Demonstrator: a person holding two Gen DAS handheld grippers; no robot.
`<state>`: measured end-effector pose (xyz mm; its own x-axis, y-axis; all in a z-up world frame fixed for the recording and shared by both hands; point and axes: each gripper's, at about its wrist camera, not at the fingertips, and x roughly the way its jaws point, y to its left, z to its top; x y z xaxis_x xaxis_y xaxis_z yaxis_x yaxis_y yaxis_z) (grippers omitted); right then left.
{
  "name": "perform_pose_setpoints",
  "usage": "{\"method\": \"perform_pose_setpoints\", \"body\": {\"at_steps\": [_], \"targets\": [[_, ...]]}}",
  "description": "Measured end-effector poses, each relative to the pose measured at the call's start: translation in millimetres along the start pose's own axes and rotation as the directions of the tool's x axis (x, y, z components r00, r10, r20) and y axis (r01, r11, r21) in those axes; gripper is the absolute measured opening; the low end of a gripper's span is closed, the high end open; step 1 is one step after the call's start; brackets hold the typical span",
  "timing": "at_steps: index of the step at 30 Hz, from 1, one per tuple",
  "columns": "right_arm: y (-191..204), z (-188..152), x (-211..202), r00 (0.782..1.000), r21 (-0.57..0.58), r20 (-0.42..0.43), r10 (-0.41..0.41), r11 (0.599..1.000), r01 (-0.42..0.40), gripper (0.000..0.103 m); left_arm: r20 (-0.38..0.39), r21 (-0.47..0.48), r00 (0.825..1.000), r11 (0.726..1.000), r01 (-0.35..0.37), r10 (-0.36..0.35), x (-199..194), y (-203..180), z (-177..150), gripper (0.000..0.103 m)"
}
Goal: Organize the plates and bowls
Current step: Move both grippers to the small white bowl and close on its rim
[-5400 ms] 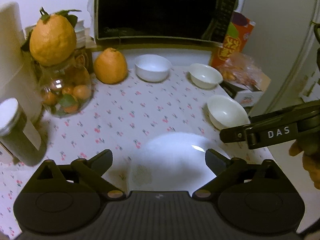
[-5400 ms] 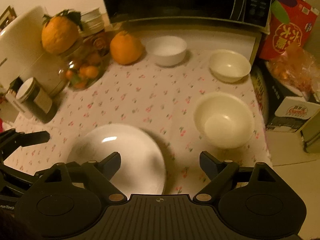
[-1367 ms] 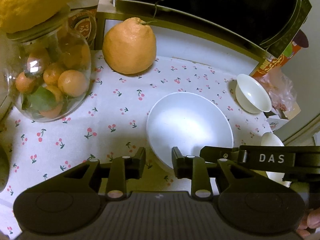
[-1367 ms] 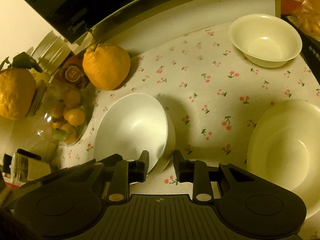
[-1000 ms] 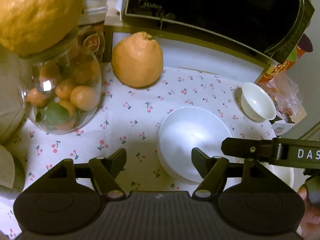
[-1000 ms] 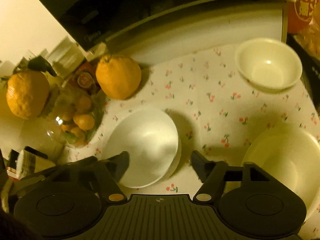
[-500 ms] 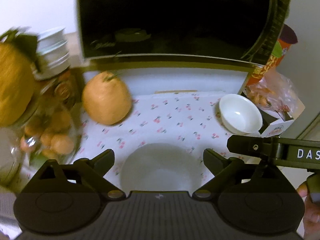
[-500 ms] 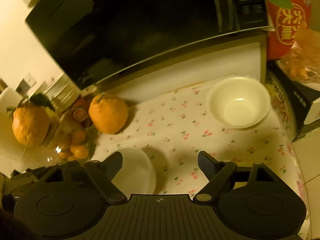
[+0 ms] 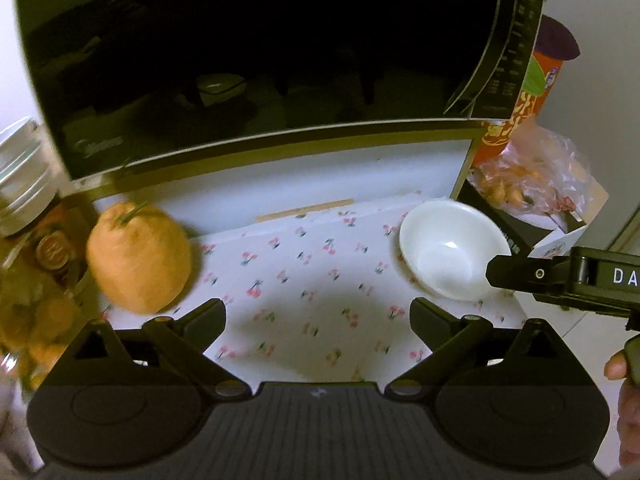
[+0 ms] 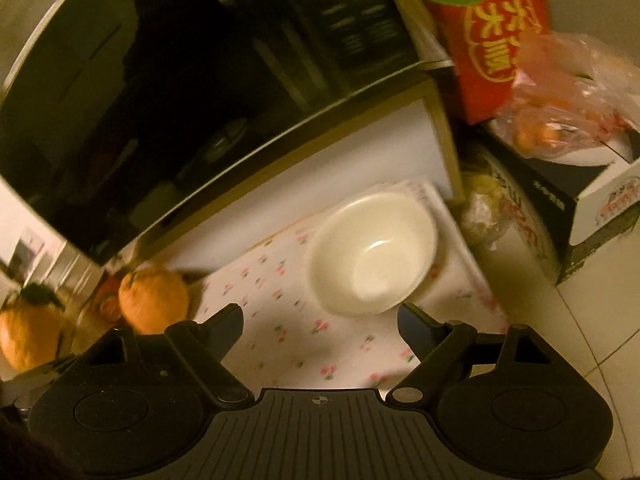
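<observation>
A bowl (image 9: pixel 450 254) sits on the tabletop (image 9: pixel 312 280) at the far right, before the microwave (image 9: pixel 260 52). A citrus fruit (image 9: pixel 138 258) lies at the far left, well apart from the bowl. A carton (image 10: pixel 592 200) stands right of the bowl.

A black microwave (image 9: pixel 260 52) stands behind the worktop's cherry-print cloth (image 9: pixel 304 292). A large orange citrus fruit (image 9: pixel 138 256) sits on the cloth's left; a red box (image 10: pixel 496 36) and bagged oranges (image 10: pixel 560 96) crowd the right.
</observation>
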<state>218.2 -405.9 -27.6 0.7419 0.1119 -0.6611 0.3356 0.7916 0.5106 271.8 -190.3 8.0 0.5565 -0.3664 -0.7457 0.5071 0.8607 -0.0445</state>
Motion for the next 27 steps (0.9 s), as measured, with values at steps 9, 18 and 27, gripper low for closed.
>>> {"method": "perform_pose_setpoints", "body": {"at_steps": [9, 18, 27], "targets": [[-39, 9, 18, 0.999, 0.114, 0.041, 0.01, 0.993, -0.015, 0.086, 0.025, 0.012, 0.998, 0.998, 0.062, -0.062, 37, -16, 10, 0.097], [-64, 8, 38, 0.998, 0.177, 0.066, -0.014, 0.984, 0.002, 0.086, 0.03, 0.042, 0.992, 0.992, 0.121, -0.122, 64, -32, 13, 0.08], [-67, 5, 43, 0.994, 0.143, 0.104, -0.041, 0.989, 0.026, 0.067, -0.001, 0.022, 0.983, 0.983, 0.182, -0.182, 80, -36, 10, 0.05]]}}
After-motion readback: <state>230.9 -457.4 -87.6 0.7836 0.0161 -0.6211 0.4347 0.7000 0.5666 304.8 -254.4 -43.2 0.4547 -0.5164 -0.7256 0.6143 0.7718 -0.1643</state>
